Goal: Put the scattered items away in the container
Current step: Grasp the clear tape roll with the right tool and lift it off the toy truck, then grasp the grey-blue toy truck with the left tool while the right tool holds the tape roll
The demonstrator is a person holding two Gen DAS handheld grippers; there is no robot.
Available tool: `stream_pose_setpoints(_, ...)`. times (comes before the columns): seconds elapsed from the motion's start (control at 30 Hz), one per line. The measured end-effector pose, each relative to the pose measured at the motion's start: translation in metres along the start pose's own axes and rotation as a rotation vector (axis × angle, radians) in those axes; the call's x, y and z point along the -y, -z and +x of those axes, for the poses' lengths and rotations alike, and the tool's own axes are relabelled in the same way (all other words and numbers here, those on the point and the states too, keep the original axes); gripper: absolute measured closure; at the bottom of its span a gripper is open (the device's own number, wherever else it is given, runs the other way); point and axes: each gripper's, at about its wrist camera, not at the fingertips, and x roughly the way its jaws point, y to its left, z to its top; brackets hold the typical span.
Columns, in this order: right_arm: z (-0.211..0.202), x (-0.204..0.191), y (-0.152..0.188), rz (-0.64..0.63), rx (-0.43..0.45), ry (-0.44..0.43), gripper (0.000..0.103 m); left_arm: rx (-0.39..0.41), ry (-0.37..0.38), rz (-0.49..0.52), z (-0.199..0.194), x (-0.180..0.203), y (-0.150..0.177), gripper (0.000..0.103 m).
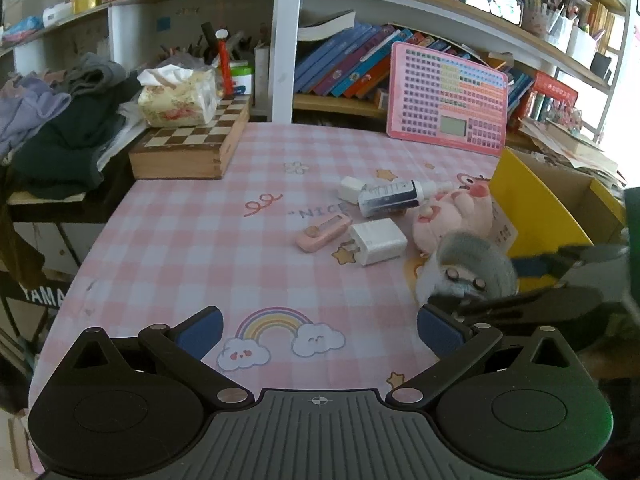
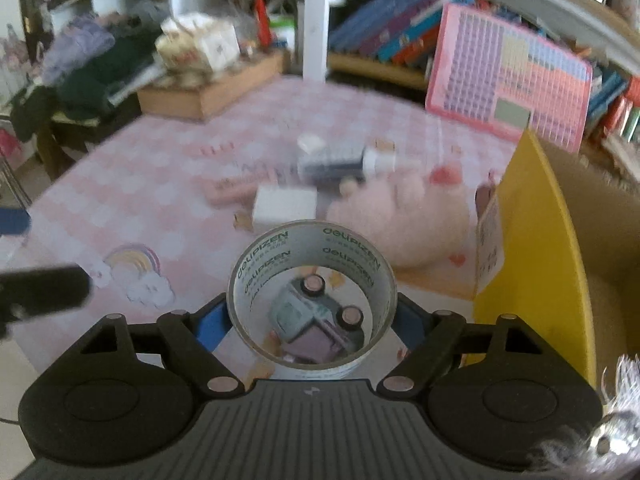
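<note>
My right gripper point(image 2: 310, 312) is shut on a clear tape roll point(image 2: 272, 256), its blue pads against the roll's sides. Through the roll's hole a small toy car point(image 2: 316, 320) shows on the pink checked tablecloth point(image 2: 160, 200). The yellow cardboard box point(image 2: 532, 240) stands just to the right. Scattered beyond lie a pink plush point(image 1: 456, 216), a white charger point(image 1: 378, 240), a pink gadget point(image 1: 322, 232), a syringe-like tube point(image 1: 392, 198) and a small white cube point(image 1: 352, 188). My left gripper point(image 1: 320, 328) hovers open over the rainbow print, with nothing in it.
A wooden chess box point(image 1: 188, 148) with a tissue pack sits at the back left beside a pile of clothes point(image 1: 60, 128). A pink keypad board point(image 1: 448, 100) leans on the bookshelf. Something furry with a metal piece point(image 2: 608, 440) shows at the right wrist view's lower right.
</note>
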Motion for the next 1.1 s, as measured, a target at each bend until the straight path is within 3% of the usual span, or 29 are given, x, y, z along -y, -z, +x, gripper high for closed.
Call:
stream_pose_setpoints(0.43, -0.068, 0.017, -0.023, 0.015, 0.261, 0.032, 0.021, -0.047, 0.075, 0.086, 0.017, 0.028, 0.003, 0.000)
stream_pose_setpoints(0.67, -0.082, 0.026, -0.025, 0.029, 0.291, 0.060, 0.021, -0.056, 0.138, 0.186, 0.035, 0.052, 0.001, 0.002)
stream_pose_setpoints(1.1, -0.098, 0.032, -0.026, -0.026, 0.330, 0.143, 0.021, -0.077, 0.242, 0.267, 0.073, 0.079, -0.003, 0.017)
